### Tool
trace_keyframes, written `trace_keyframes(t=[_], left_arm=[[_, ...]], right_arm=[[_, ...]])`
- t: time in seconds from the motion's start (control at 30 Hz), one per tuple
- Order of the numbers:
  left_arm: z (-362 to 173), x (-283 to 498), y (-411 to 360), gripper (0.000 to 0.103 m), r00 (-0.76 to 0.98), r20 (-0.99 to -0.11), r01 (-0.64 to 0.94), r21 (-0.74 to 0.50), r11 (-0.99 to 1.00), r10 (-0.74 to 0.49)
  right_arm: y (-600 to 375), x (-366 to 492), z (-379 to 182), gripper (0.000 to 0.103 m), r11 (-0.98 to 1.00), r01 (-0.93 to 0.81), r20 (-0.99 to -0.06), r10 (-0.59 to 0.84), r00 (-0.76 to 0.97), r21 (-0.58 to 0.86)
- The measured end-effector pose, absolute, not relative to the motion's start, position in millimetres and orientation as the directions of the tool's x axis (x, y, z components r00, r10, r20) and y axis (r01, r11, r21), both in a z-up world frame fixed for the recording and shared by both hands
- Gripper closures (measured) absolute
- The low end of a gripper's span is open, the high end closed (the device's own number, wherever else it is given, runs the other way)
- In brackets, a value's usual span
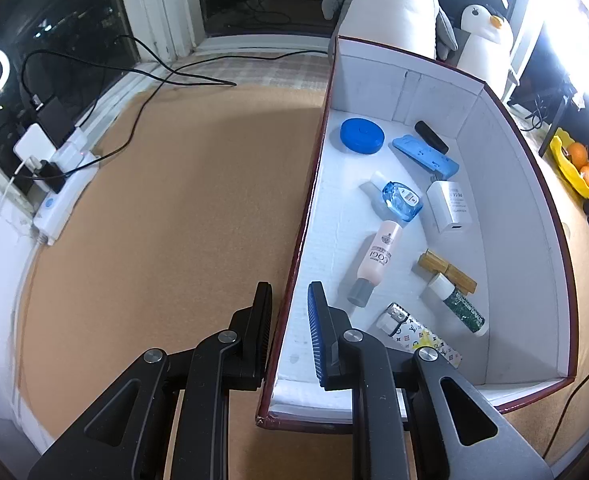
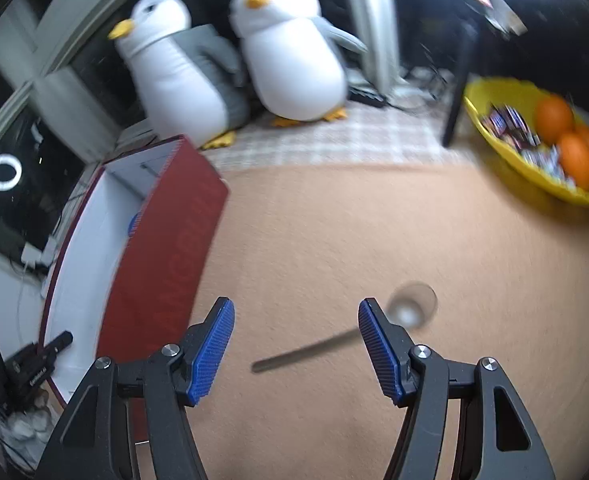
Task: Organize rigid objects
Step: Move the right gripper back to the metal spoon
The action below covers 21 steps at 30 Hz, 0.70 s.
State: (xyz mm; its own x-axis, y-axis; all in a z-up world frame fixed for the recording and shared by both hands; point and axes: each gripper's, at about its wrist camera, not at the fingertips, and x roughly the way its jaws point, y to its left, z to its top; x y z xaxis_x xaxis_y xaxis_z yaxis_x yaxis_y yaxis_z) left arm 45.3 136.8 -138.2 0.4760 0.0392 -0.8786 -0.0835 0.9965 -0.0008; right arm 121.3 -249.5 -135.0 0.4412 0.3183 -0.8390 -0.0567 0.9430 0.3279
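Observation:
A white-lined box with dark red walls (image 1: 526,184) stands on the cork table and holds several items: a blue round lid (image 1: 362,135), a blue case (image 1: 425,157), a white charger (image 1: 450,206), a pink bottle (image 1: 376,260) and a patterned lighter (image 1: 418,336). My left gripper (image 1: 290,296) straddles the box's left wall (image 1: 312,196), one finger on each side, narrowly apart. My right gripper (image 2: 296,312) is open and empty above the table, right of the box (image 2: 174,248). A metal spoon (image 2: 334,340) lies between its fingertips on the cork.
A power strip with plugs and cables (image 1: 62,184) lies along the left table edge. Two plush penguins (image 2: 294,52) stand behind the box. A yellow bowl with oranges and sweets (image 2: 542,140) sits at the back right.

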Motion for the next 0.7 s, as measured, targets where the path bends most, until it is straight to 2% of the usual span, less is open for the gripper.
trace_keyframes(t=[0.27,0.53,0.7], left_arm=[[-138,45,135,0.086,0.475,-0.879,-0.080,0.015,0.997,0.051],[-138,45,135,0.086,0.475,-0.879,-0.077,0.016,0.997,0.051],[-138,45,135,0.086,0.475,-0.879,-0.077,0.014,0.997,0.049]], right_arm=[[-281,125,-177,0.043,0.911,0.103,-0.868,0.340,0.362,0.400],[-275,135,-194,0.048,0.891,0.152,-0.875,0.367,0.316,0.428],[-266,148,-199,0.051,0.913,0.144,-0.899,0.330,0.288,0.381]])
